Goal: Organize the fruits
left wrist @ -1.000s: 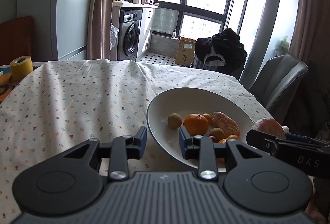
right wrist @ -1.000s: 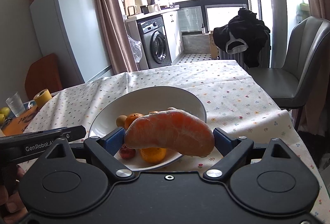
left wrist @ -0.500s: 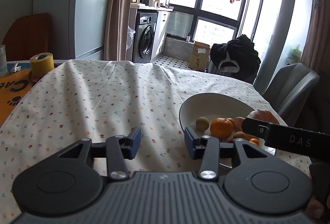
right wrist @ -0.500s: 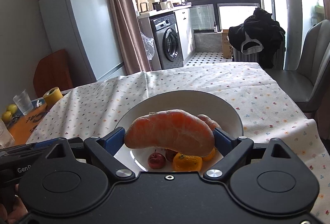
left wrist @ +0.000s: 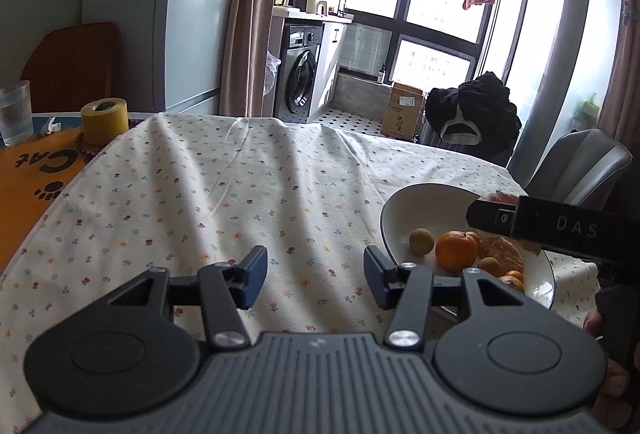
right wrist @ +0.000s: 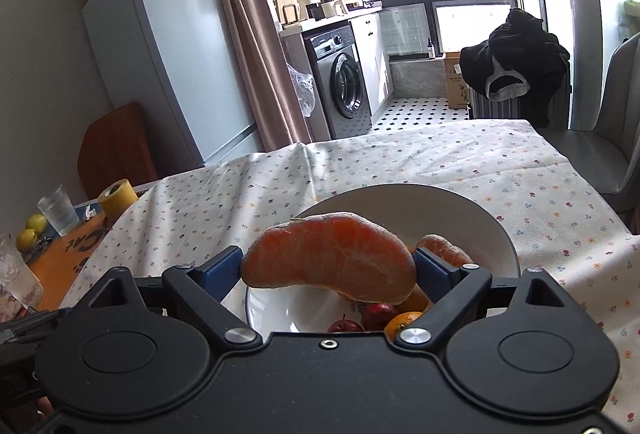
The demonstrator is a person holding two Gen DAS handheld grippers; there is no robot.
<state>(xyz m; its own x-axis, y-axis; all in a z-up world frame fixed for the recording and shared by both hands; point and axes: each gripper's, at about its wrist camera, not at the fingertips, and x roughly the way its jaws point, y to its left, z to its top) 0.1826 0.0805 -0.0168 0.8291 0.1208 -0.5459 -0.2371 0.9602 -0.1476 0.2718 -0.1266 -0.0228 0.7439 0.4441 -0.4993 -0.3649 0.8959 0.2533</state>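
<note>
A large peeled citrus segment (right wrist: 330, 258), orange-pink, is clamped between the blue pads of my right gripper (right wrist: 328, 268) and hangs over the white bowl (right wrist: 460, 206). Below it in the bowl lie another peeled segment (right wrist: 442, 248), two small red fruits (right wrist: 378, 314) and a small orange (right wrist: 402, 320). In the left wrist view the bowl (left wrist: 424, 200) sits at the right with a mandarin (left wrist: 456, 250), a round brownish fruit (left wrist: 421, 241) and a peeled segment (left wrist: 502, 252). My left gripper (left wrist: 315, 276) stands open and empty over the floral tablecloth, left of the bowl. The right gripper's finger (left wrist: 560, 228) reaches across the bowl.
A yellow tape roll (left wrist: 105, 120) and a glass of water (left wrist: 15, 112) stand at the table's far left on an orange mat (left wrist: 28, 170). Two lemons (right wrist: 32, 228) lie there too. A grey chair (left wrist: 580, 170) stands at the right edge. A fridge and a washing machine are behind.
My left gripper has drawn back to the left, off the bowl's rim, and opened wider. My right gripper has carried the segment left and forward, over the bowl.
</note>
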